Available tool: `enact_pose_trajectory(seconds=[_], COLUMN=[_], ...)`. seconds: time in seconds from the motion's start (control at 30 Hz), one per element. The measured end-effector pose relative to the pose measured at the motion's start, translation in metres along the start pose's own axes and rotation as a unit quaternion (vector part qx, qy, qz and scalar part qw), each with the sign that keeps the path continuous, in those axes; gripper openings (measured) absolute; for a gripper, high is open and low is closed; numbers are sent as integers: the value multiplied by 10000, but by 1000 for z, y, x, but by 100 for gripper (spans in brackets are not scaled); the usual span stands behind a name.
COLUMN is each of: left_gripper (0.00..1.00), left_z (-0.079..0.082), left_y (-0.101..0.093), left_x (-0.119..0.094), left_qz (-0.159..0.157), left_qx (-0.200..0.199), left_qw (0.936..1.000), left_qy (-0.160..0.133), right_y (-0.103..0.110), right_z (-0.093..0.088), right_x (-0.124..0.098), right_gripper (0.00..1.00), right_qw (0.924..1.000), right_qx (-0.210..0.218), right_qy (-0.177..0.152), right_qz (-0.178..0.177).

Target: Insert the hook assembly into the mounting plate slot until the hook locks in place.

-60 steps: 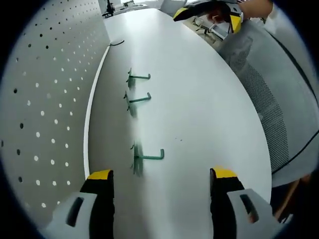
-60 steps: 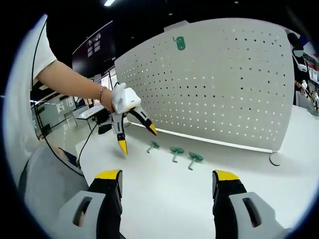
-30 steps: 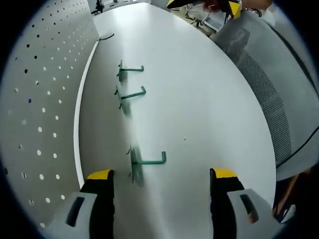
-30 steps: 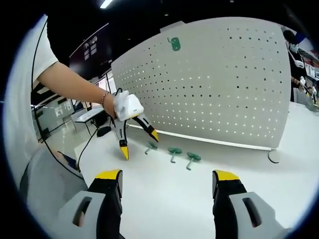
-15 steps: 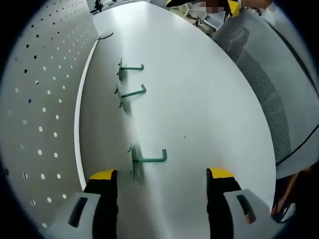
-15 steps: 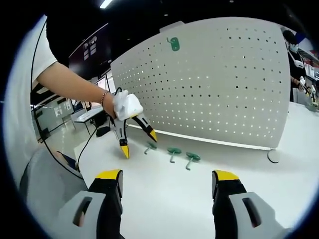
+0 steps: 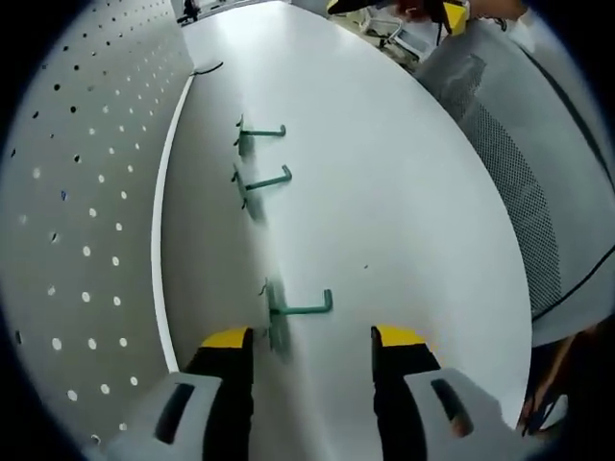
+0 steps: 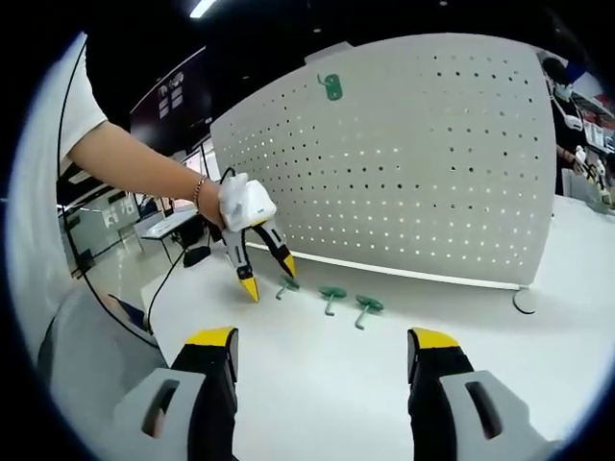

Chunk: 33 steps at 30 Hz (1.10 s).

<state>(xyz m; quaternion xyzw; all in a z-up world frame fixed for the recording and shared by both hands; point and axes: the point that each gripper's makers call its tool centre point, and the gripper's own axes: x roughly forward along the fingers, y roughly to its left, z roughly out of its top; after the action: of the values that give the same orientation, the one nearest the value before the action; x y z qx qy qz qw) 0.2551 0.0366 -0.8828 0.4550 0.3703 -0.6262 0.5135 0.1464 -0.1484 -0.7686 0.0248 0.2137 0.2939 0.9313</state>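
Three green hooks lie on the white table (image 7: 404, 192) beside the upright pegboard (image 7: 77, 192): the nearest hook (image 7: 298, 309), a middle hook (image 7: 261, 182) and a far hook (image 7: 261, 133). My left gripper (image 7: 313, 338) is open, its yellow tips just short of the nearest hook, one on each side, holding nothing. The right gripper view shows that left gripper (image 8: 269, 277) pointing down at the leftmost hook (image 8: 286, 284), with the other two hooks (image 8: 332, 293) (image 8: 366, 304) to its right. A fourth green hook (image 8: 330, 86) hangs high on the pegboard (image 8: 432, 163). My right gripper (image 8: 322, 338) is open and holds nothing.
A grey mesh chair (image 7: 538, 192) stands at the table's edge. A person's bare arm (image 8: 144, 163) holds the left gripper. A round grey foot (image 8: 524, 300) sits at the pegboard's right end. A black cable (image 7: 207, 69) lies at the far table end.
My left jaws have narrowed and moved closer to the nearest hook. In the right gripper view the left gripper has dropped toward the leftmost hook. The right gripper stays still.
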Motion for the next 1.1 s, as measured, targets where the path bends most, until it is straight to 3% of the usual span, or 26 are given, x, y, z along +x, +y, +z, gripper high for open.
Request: enact_pose_trajectory(seconds=[0.17, 0.53, 1.1], left_gripper=[31, 21, 6], left_z=[0, 1, 0], left_y=[2, 11, 23], left_x=[-1, -1, -1], left_qz=[48, 251, 570], left_qx=[-57, -507, -794], left_qw=[10000, 9983, 9949], left_qy=[-16, -120, -258], right_y=[0, 0, -2], right_z=[0, 0, 1], right_x=[0, 0, -1], right_gripper=[69, 68, 65], right_qw=[10000, 10000, 10000], right_qx=[1, 13, 84], right_qy=[1, -6, -44], right_qz=[0, 0, -29])
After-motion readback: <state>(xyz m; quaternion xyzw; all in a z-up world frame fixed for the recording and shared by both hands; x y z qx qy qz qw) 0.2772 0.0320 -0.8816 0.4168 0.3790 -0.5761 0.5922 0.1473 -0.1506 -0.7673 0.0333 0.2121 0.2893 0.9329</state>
